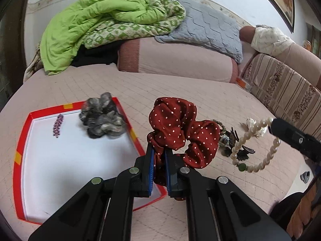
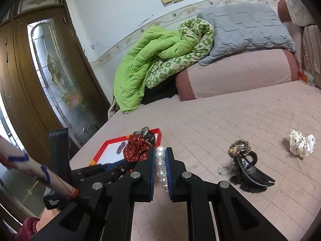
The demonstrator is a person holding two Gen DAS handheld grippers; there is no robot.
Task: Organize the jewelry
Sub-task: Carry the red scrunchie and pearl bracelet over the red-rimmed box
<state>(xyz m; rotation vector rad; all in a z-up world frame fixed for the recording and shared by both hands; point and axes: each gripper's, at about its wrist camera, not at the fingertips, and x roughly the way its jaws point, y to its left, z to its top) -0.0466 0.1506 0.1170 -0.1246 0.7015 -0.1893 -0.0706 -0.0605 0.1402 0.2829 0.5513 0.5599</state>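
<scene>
Spreading under everything you work on is the pink quilted bed (image 1: 180,92), with a green blanket (image 1: 84,26) heaped at its far edge beside a grey pillow (image 1: 208,30) that leans on a pink bolster (image 1: 176,60). A brown door (image 2: 40,70) with a glass panel stands past the bed's left side in your right view.

On the bed sits the red box (image 1: 20,146), shallow, white inside. It holds a grey scrunchie (image 1: 103,118) against its far wall and a small purple clip (image 1: 57,125) lying apart from it on the white floor.

Your left gripper (image 1: 159,154) is closed on a red dotted scrunchie (image 1: 176,126). The blue pads pinch one fold of it and the rest bunches up above the fingertips, lifted off the bed near the box's right edge.

Your right gripper (image 2: 160,166) is clamped on a pearl bracelet (image 2: 160,168); several pearls sit squeezed between its pads. In the left view the loop hangs free from that gripper's tip, with one green bead (image 1: 242,166) low on the strand.

Still on the bed, to the right of the box, lie a dark claw clip (image 2: 254,172) resting over a black frilly scrunchie (image 2: 250,186), with a leopard-print scrunchie (image 2: 239,146) touching them at the far side. A clear bead bracelet (image 2: 223,169) lies just left of that pile. A white spotted scrunchie (image 2: 302,143) lies well apart, further right.
</scene>
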